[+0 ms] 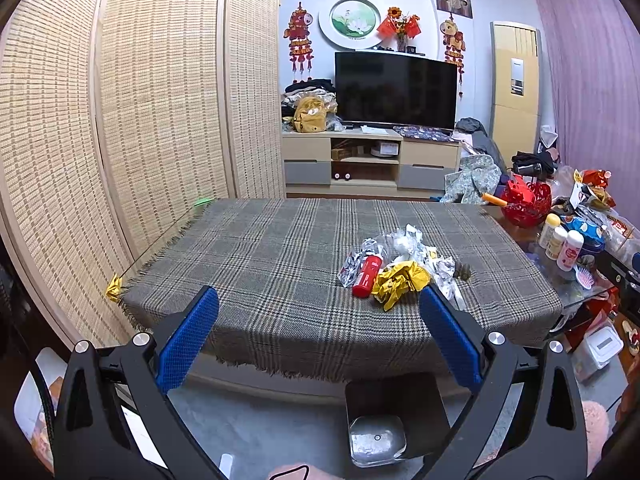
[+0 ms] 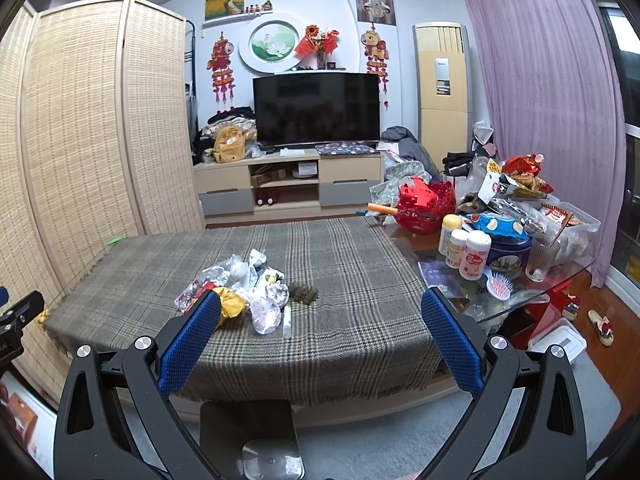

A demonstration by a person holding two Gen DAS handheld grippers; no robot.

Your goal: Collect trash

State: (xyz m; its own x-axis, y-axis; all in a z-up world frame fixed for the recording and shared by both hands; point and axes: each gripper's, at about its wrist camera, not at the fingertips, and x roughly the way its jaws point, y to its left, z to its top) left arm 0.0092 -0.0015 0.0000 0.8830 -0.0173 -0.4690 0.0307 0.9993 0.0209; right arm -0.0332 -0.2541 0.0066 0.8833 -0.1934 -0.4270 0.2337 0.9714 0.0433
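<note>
A heap of trash [image 1: 400, 264] lies on the plaid-covered table [image 1: 260, 264]: a red can [image 1: 366, 276], a crumpled yellow wrapper [image 1: 398, 282], silver foil and white plastic scraps. The heap also shows in the right wrist view [image 2: 244, 284], with a brown clump [image 2: 304, 293] beside it. A black bin [image 1: 394, 416] with a clear liner stands on the floor at the table's near edge; it also shows in the right wrist view [image 2: 256, 436]. My left gripper [image 1: 318, 300] is open and empty, short of the heap. My right gripper [image 2: 320, 304] is open and empty above the table's near edge.
A glass side table [image 2: 520, 280] to the right carries bottles, a red basket [image 2: 426, 204], snack bags and a hairbrush. A woven folding screen [image 1: 120, 120] stands along the left. A TV stand [image 1: 360, 160] is behind. A white box [image 2: 558, 342] and slippers lie on the floor at right.
</note>
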